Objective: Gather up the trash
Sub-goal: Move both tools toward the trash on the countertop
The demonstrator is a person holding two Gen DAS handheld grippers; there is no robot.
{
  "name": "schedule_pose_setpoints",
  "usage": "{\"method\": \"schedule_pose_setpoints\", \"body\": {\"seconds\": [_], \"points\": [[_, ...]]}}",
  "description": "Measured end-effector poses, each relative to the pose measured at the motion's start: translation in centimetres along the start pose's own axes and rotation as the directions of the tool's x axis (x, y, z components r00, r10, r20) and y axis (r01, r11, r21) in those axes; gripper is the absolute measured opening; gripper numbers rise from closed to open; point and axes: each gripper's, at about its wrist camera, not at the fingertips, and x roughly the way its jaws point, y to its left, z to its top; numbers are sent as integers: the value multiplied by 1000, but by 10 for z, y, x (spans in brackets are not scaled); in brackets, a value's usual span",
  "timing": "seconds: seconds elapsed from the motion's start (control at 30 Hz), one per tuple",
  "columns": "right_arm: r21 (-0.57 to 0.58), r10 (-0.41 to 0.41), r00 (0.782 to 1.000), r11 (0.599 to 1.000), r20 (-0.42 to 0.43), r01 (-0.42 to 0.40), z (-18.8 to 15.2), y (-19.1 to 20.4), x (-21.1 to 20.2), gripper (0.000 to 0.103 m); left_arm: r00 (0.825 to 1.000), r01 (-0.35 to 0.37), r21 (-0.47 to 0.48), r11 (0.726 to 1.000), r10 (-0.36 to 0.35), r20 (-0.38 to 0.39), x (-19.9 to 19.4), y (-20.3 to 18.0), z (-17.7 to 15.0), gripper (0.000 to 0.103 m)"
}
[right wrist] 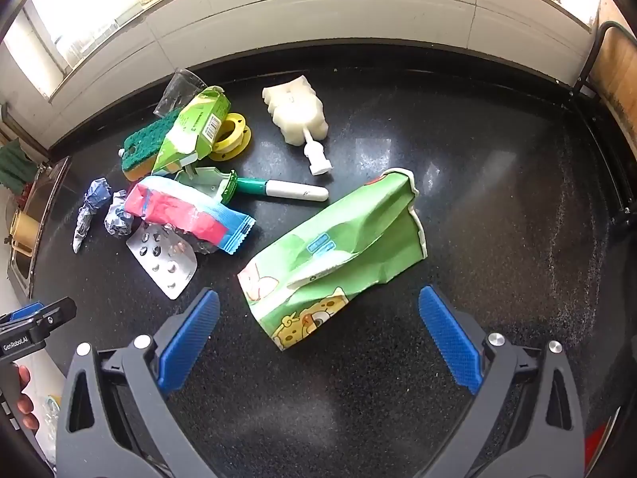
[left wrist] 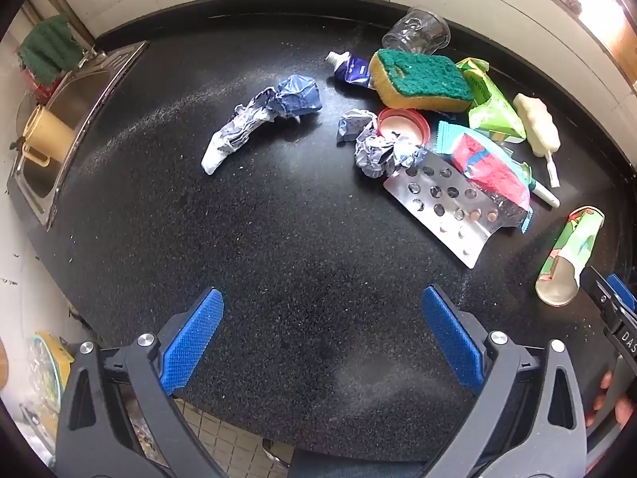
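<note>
Trash lies scattered on a black speckled counter (left wrist: 278, 239). A crushed green paper cup (right wrist: 338, 255) lies on its side just beyond my right gripper (right wrist: 318, 332), which is open with nothing between its blue pads. My left gripper (left wrist: 322, 332) is open too, over bare counter. Ahead of it lie a twisted blue-white wrapper (left wrist: 258, 119), a crumpled wrapper ball (left wrist: 378, 151), an empty pill blister (left wrist: 442, 207), a red-blue snack packet (left wrist: 489, 163) and the same green paper cup (left wrist: 569, 255) at right.
A scrub sponge (left wrist: 422, 79), a blue tube (left wrist: 350, 69), a red lid (left wrist: 402, 123), a green carton (right wrist: 195, 131), a glass (left wrist: 418, 34), a white foam brush head (right wrist: 294, 107), a green-white handle (right wrist: 278, 189) and a yellow reel (right wrist: 235, 135) lie behind. A steel sink (left wrist: 59, 119) is at left.
</note>
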Motion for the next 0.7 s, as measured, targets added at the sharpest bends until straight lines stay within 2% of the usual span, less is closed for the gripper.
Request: {"method": "schedule_pose_setpoints", "body": {"seconds": [0.3, 0.4, 0.7], "points": [[9, -4, 1000, 1000, 0, 4, -2, 0, 0, 97, 1000, -6, -22, 1000, 6, -11, 3, 11, -2, 97], [12, -5, 1000, 1000, -1, 5, 3, -11, 7, 97, 1000, -7, -31, 1000, 7, -15, 4, 15, -2, 97], [22, -5, 1000, 1000, -27, 5, 1, -1, 13, 97, 1000, -4, -35, 999, 4, -27, 9, 23, -1, 97]]}}
